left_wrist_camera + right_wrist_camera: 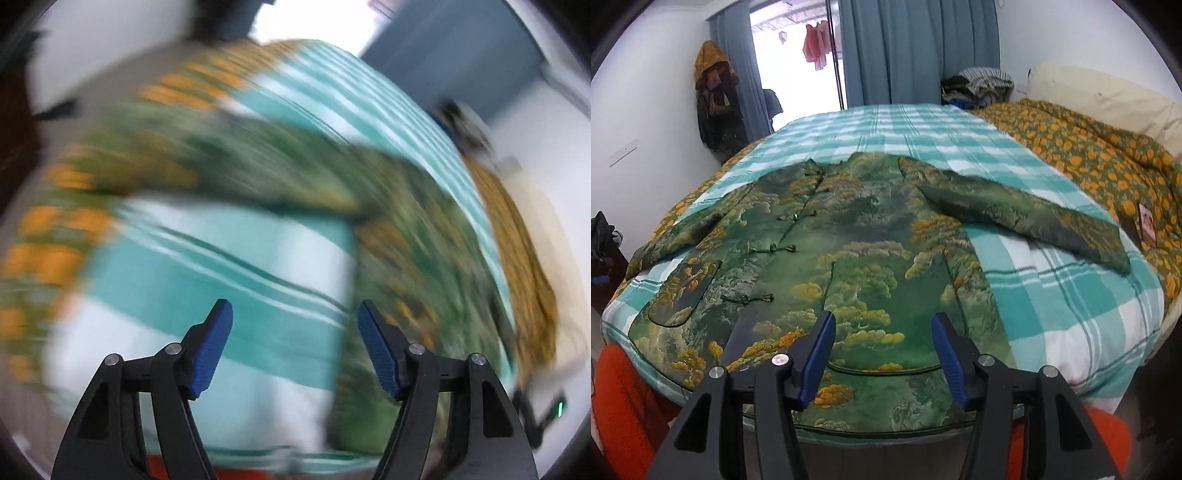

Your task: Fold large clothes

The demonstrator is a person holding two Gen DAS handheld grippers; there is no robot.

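Observation:
A large green jacket [857, 236] with gold tree print and knot buttons lies spread front-up on the teal checked bedspread [1071, 295]. Its right sleeve [1027, 218] stretches out to the right, its left sleeve [676, 236] to the left. My right gripper [884, 321] is open and empty, above the jacket's hem near the bed's front edge. In the left wrist view, heavily motion-blurred, my left gripper [295, 310] is open and empty over the bedspread [221, 280], with a jacket sleeve [258, 177] beyond it and the jacket body [424, 295] to its right.
An orange-flowered quilt [1089, 158] and a cream pillow [1108, 99] lie along the bed's right side. A clothes pile [982, 88] sits at the far corner. Blue curtains [916, 51] and a bright doorway are behind. Coats hang [713, 99] at left. Red fabric [624, 406] is below the bed edge.

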